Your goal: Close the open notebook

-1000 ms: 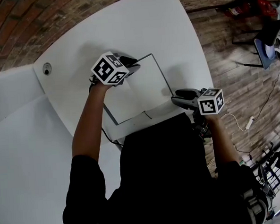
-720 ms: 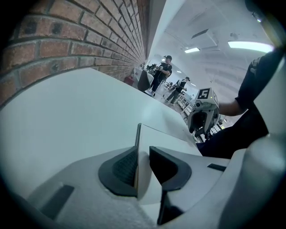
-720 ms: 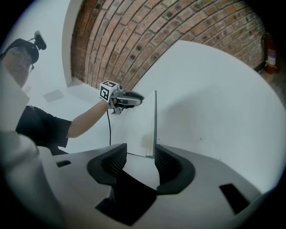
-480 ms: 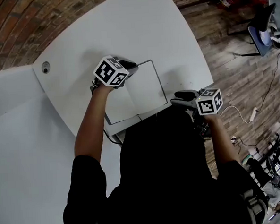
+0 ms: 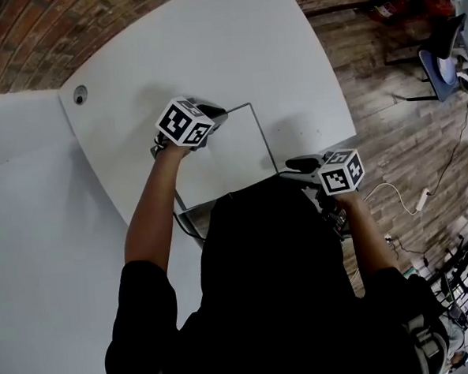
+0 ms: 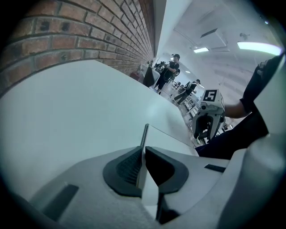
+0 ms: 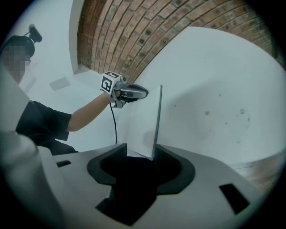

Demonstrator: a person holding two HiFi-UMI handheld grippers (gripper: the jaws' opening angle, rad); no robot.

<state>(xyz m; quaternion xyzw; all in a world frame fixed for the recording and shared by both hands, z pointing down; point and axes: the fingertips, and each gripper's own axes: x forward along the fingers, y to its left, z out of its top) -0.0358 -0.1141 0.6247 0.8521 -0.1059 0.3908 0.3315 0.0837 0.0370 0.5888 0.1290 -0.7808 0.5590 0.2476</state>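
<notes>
The likeliest failure from here is a slip. The left gripper (image 6: 144,149) has only the thin left edge (image 6: 145,134) of the notebook (image 5: 238,149) between its jaws, and so shallow a pinch could let go once the cover swings over. It may also have caught loose sheets rather than the cover, in which case pages would turn while the book stays open. A third risk is the whole notebook skating across the smooth white table (image 5: 233,48), since nothing clamps its other side.

The left gripper's jaws have just been closing and stand almost together, pinching that edge. Whether the edge is lifted off the table is hard to judge from this angle. The left forearm (image 5: 151,219) reaches out over the table to the notebook's far left side, with the gripper angled downward. The right gripper (image 7: 140,147) sits at the notebook's near right corner, jaws wide apart and gripping nothing. The notebook's right edge (image 7: 157,120) runs between them, just beside the right-hand jaw. The notebook lies open by the table's near edge, between the two grippers.
</notes>
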